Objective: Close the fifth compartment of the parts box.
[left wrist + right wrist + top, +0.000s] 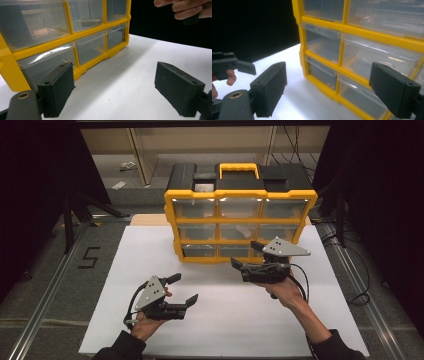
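The organiser cabinet (241,215) is showing a glossy yellow plastic frame with a black plastic top, and its clear plastic drawers (87,15) are catching soft reflections. The table (225,320) is looking smooth, white and matt. The left tongs (117,87) and the right tongs (332,92) are showing matt black pads (394,92) with a slightly grainy finish.

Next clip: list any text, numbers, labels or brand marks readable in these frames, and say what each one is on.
"5": a large black numeral on the grey floor left of the white table, seen in the high view.
Nothing readable on the yellow drawer organizer: no label or brand mark can be made out on its frame, handle or clear drawers.
No markings legible on either gripper.
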A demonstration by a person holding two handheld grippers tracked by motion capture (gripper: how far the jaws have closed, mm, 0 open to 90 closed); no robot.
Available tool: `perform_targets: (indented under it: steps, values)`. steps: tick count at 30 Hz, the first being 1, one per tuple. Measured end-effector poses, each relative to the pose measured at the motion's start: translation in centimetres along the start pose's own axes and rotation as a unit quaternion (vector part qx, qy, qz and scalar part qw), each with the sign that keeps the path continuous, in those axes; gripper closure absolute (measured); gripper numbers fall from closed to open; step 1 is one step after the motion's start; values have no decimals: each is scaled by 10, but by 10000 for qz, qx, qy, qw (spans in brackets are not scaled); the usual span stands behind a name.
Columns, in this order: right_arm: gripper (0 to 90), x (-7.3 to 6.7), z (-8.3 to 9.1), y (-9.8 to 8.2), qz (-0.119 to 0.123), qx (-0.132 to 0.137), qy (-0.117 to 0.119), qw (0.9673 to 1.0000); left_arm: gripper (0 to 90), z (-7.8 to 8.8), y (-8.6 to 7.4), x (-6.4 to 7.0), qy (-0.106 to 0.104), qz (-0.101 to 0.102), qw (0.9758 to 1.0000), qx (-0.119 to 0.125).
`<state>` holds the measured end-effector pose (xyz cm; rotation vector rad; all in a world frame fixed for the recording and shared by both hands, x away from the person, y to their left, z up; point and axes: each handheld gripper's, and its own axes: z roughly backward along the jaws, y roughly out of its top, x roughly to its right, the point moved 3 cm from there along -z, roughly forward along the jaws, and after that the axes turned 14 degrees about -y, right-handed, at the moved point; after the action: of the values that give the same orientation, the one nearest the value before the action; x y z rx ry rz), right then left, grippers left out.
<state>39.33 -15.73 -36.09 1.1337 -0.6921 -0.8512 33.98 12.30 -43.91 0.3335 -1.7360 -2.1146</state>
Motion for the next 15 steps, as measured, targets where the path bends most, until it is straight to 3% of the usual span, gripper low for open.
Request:
perform_targets:
  steps: [15]
  values:
    - [159, -5, 5, -7, -24, 106, 36, 9999, 156, 0, 0, 0, -1, -3, 10000, 13]
